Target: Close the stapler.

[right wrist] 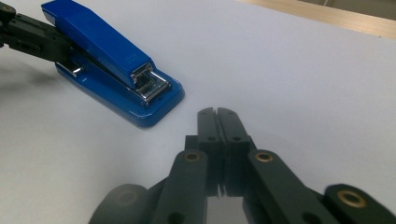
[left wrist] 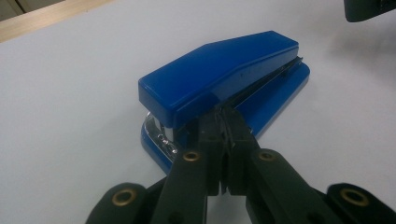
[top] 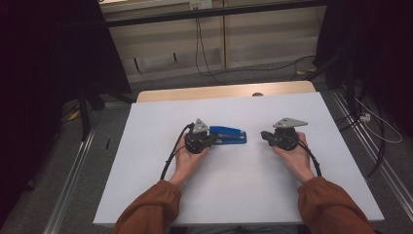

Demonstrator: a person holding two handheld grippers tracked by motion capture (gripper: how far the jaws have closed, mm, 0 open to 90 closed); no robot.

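Note:
A blue stapler lies flat in the middle of the white board, its metal mouth towards the right. My left gripper is held at the stapler's left end. In the left gripper view its jaws are pressed together, with their tips against the rear of the stapler and nothing between them. My right gripper rests to the right of the stapler, a short gap away and pointing at it. Its jaws are shut and empty, just short of the stapler's front end.
A wooden table edge runs behind the white board. On the floor lie cables, with black stands at both sides. The board has bare room in front of and behind the stapler.

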